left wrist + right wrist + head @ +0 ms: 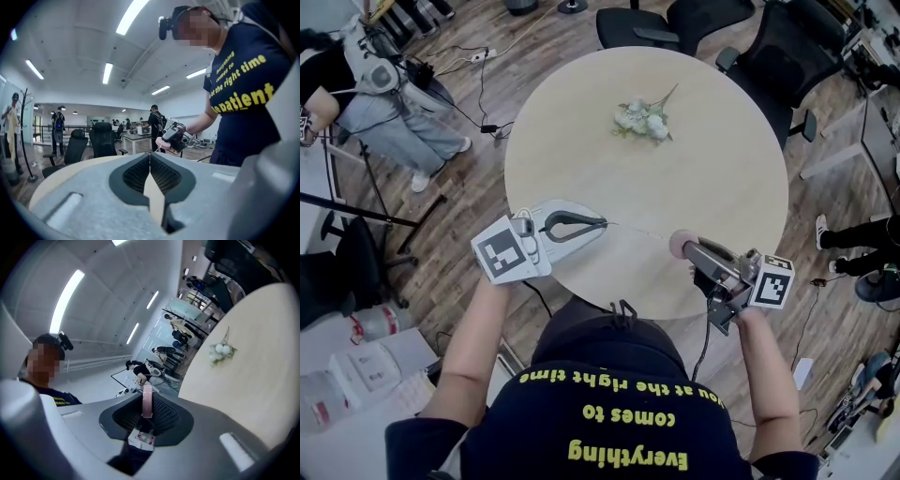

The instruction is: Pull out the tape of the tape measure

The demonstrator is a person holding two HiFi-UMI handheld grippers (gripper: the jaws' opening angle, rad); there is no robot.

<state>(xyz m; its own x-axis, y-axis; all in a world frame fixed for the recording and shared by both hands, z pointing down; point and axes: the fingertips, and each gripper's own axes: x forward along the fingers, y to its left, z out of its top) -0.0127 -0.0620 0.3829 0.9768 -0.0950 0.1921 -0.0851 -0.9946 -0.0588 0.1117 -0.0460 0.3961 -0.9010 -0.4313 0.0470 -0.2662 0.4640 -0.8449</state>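
Left tongs clenched on the thin tape, right tongs grasping the round pink tape measure above the pale round wooden desk: we fear a weak pinch lets the tape snap back.

The tape measure in the right gripper is pink, its tape pale. The left gripper is grey, black-padded; flowers beyond are white.

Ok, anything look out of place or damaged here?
Nothing broken or spilled. The only oddity is the white flower sprig lying flat on the table, no vase. The tape runs straight from the left tongs to the tape measure.
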